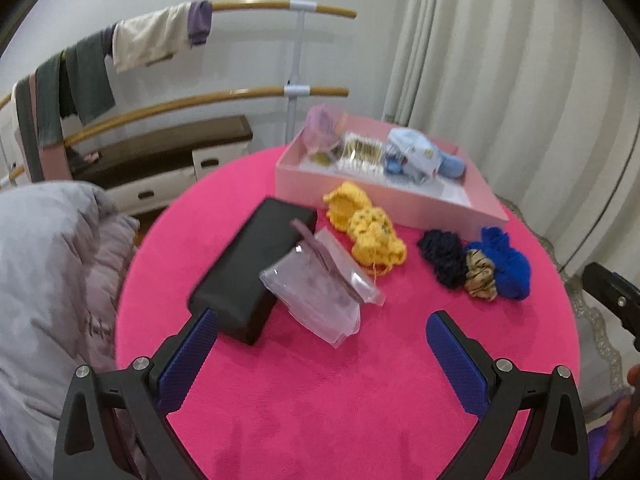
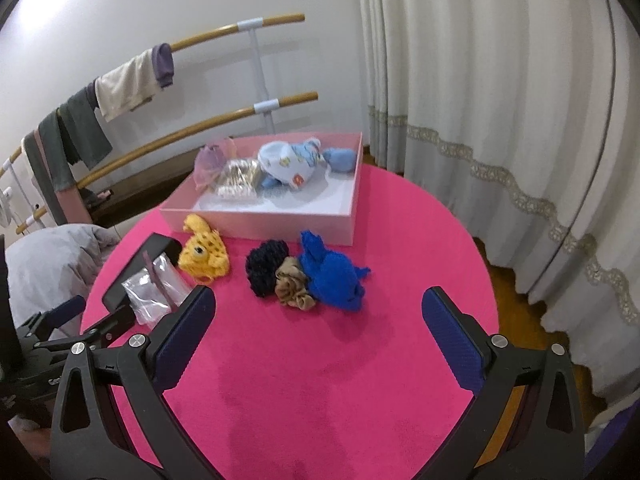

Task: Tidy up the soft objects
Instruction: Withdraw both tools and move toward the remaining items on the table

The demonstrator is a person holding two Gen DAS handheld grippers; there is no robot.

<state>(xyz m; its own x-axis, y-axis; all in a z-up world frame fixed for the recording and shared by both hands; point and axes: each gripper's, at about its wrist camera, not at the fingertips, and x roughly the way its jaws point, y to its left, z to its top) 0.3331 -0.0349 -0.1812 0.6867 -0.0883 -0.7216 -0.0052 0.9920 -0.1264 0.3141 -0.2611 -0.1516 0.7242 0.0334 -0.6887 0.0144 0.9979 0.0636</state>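
On the round pink table point(image 1: 320, 400) lie a yellow crochet piece point(image 1: 366, 226) point(image 2: 204, 254), a dark navy knit piece point(image 1: 442, 258) point(image 2: 264, 266), a tan scrunchie point(image 1: 480, 276) point(image 2: 294, 286) and a blue knit piece point(image 1: 508, 264) point(image 2: 332, 274). A pink box point(image 1: 384, 196) point(image 2: 256, 222) at the back holds a light blue baby hat point(image 2: 288, 164), a lilac pouch and a clear packet. A clear zip bag point(image 1: 324, 300) leans on a black case point(image 1: 252, 276). My left gripper point(image 1: 320, 332) is open, just short of the bag. My right gripper point(image 2: 318, 308) is open, just short of the knit pieces.
A wooden rail rack point(image 1: 248, 6) with hung clothes stands behind the table. A grey quilt point(image 1: 48, 280) lies to the left. White curtains point(image 2: 500, 120) hang on the right. The left gripper's body shows at the left edge of the right wrist view point(image 2: 60, 332).
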